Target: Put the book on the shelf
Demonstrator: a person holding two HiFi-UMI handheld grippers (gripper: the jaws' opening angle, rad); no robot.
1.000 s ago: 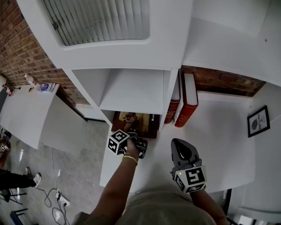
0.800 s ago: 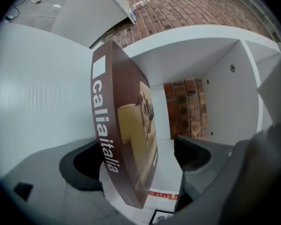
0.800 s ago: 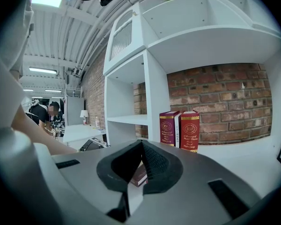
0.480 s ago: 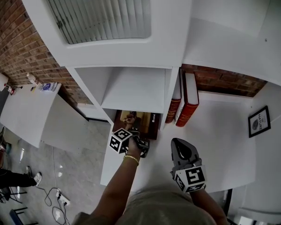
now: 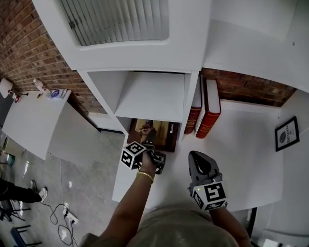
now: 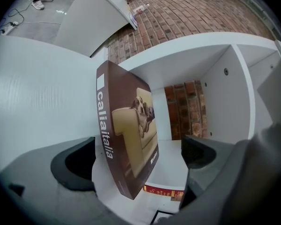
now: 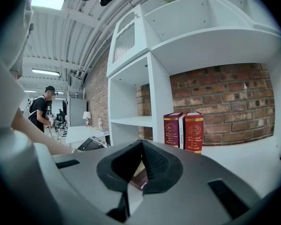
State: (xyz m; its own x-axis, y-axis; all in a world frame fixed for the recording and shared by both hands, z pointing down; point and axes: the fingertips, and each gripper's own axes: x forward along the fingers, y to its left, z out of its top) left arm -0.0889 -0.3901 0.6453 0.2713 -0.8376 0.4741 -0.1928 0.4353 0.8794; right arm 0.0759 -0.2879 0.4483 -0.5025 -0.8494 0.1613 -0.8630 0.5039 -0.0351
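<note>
Our left tool (image 6: 139, 159) has just opened its jaws wide around the book (image 6: 126, 139), which lies in the shelf (image 5: 149, 99). Our right tool (image 7: 139, 170) is closed.

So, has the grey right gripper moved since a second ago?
No. The grey right gripper keeps the same spot below the two red hardback books in the head view.

My head camera looks steeply down over the white shelf unit (image 5: 149, 94). The camera on my left gripper (image 6: 139, 149) sits close, facing the shelf unit's lower bay past the brown book (image 6: 126, 125). My right gripper (image 7: 139, 165) camera looks level from farther back. All three views share that shelf unit.
</note>
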